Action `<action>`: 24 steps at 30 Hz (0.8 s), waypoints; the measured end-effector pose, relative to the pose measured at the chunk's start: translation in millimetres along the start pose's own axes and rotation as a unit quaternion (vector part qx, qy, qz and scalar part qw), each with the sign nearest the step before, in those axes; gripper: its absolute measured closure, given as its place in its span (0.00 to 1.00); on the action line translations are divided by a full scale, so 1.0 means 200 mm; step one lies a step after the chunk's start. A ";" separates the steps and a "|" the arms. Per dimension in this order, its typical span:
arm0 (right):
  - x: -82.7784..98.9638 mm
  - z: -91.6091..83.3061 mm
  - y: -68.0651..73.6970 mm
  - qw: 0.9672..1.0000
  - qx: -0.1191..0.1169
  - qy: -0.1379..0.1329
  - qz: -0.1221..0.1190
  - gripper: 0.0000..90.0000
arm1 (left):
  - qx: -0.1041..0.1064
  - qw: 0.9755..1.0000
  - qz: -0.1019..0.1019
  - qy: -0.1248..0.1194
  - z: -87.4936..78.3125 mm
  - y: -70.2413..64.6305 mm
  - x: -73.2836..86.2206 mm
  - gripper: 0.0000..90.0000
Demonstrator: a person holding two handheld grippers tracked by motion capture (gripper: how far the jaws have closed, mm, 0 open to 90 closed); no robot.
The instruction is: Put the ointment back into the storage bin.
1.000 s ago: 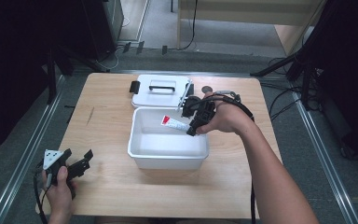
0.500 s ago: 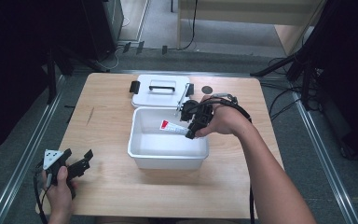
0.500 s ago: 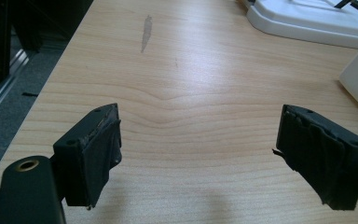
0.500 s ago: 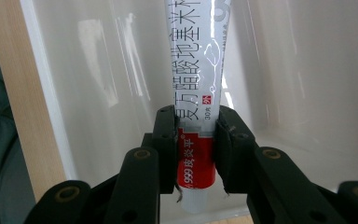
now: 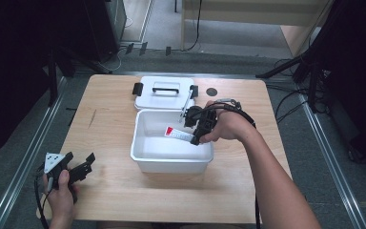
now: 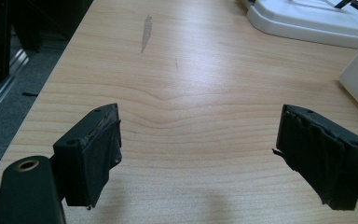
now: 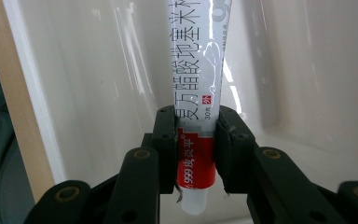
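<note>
A white tube with a red end [image 5: 177, 134] hangs over the inside of the white bin [image 5: 171, 162] in the middle of the table. My right gripper [image 5: 192, 136] is shut on it from the right. In the right gripper view both pads clamp the tube [image 7: 196, 70] on its red band, right gripper [image 7: 196, 140], with the bin's glossy wall [image 7: 98, 93] behind. My left gripper [image 5: 83, 167] rests near the table's front left corner, held by a hand. In the left gripper view my left gripper [image 6: 198, 154] stands open over bare wood with nothing between its jaws.
The bin's white lid [image 5: 164, 93] with black latches lies flat just behind the bin; its edge [image 6: 307, 18] is far off in the left gripper view. A small dark disc [image 5: 212, 91] sits to the lid's right. Dark stands and cables surround the table.
My right gripper has shifted slightly toward the near side with the tube, which now sits a little lower over the bin. The left gripper has not moved.
</note>
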State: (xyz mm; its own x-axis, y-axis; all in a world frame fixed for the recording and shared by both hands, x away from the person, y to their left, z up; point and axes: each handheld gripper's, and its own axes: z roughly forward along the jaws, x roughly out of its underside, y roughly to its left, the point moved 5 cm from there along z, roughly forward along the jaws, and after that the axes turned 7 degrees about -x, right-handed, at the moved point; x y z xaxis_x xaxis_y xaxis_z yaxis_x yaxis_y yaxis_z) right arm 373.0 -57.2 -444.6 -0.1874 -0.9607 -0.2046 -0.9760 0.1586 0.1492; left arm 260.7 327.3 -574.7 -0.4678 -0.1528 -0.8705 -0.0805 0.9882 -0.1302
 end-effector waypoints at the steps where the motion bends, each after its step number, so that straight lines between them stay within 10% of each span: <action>1: 0.00 0.00 0.00 1.000 0.000 0.001 0.001 0.81 | 0.000 1.000 0.000 0.000 0.00 0.00 0.00 0.16; 24: 0.01 0.13 0.00 0.999 -0.013 0.036 -0.001 0.81 | 0.000 1.000 -0.001 0.001 0.00 0.00 0.00 0.16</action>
State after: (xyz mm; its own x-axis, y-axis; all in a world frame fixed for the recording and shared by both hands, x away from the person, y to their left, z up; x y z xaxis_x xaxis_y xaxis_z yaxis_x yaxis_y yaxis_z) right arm 370.2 -52.9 -470.8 -0.1756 -0.9752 -0.1344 -0.9730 0.1512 0.1745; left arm 260.7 327.3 -574.7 -0.4687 -0.1539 -0.8698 -0.0806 0.9880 -0.1314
